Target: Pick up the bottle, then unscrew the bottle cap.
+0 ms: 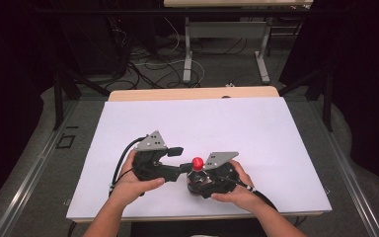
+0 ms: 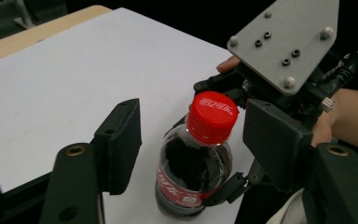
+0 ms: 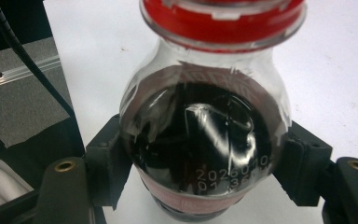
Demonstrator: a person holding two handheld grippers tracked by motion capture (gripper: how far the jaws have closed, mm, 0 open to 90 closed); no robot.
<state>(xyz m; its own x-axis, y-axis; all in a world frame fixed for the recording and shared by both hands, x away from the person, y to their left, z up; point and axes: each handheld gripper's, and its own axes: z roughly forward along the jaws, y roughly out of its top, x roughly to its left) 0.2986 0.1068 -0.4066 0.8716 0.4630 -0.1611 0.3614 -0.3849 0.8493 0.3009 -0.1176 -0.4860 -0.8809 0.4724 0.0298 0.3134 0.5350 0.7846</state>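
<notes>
One bottle, dark drink, red cap on | right gripper clamps it | left gripper spread

Wood table w/ white sheet on top; cola bottle stands on sheet.

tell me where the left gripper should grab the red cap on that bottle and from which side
Grip the red cap across its ribbed side wall, coming in level from the side it already faces, with the open jaws of the left gripper either side. The bottle stands upright, its body already clamped by the right gripper, so the round cap is free for a twist.
</notes>
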